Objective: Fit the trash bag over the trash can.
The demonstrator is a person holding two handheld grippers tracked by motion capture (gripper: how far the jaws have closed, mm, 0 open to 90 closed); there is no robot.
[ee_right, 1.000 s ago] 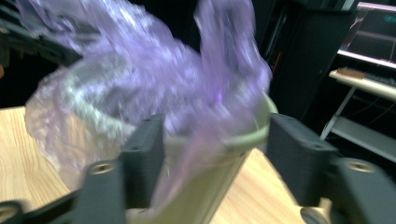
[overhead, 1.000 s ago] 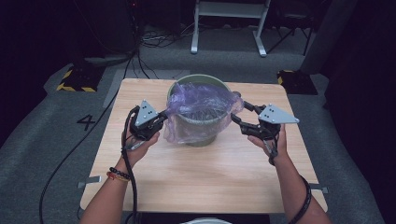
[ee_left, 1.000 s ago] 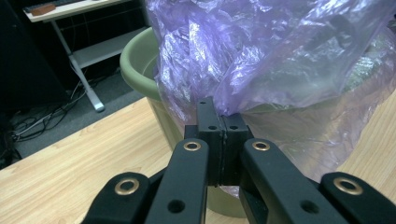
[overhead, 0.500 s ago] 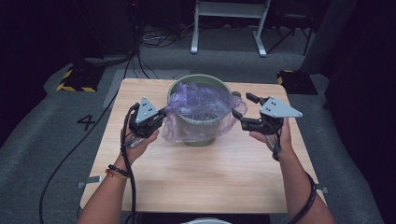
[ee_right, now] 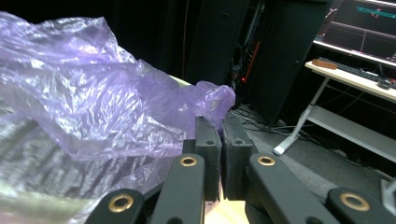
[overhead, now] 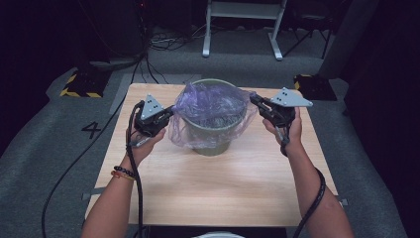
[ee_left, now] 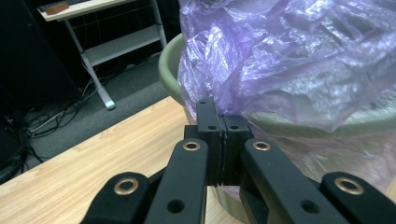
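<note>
An olive-green bin (overhead: pixel 213 139) stands on the wooden table (overhead: pixel 218 188) with a crinkled purple plastic bag (overhead: pixel 213 101) draped in and over its rim. My left gripper (overhead: pixel 171 113) is at the bin's left side, shut on the bag's edge. In the left gripper view the gripper (ee_left: pixel 223 123) has the purple bag (ee_left: pixel 299 56) pinched between its pads, just outside the bin's rim (ee_left: pixel 170 60). My right gripper (overhead: pixel 253 98) is at the bin's right rim. Its jaws have just been closing, and in the right gripper view the gripper (ee_right: pixel 220 135) pinches a fold of the bag (ee_right: pixel 93 93).
The bin sits toward the far middle of the table, with bare wood in front of it. Beyond the table are grey carpet, cables and a white desk frame (overhead: pixel 242 29). A dark cabinet (ee_right: pixel 289 56) stands behind the right gripper.
The right gripper has risen and moved in to the bin's right rim, and its jaws have closed on the bag's edge. The left gripper has shifted slightly, still holding the bag.
</note>
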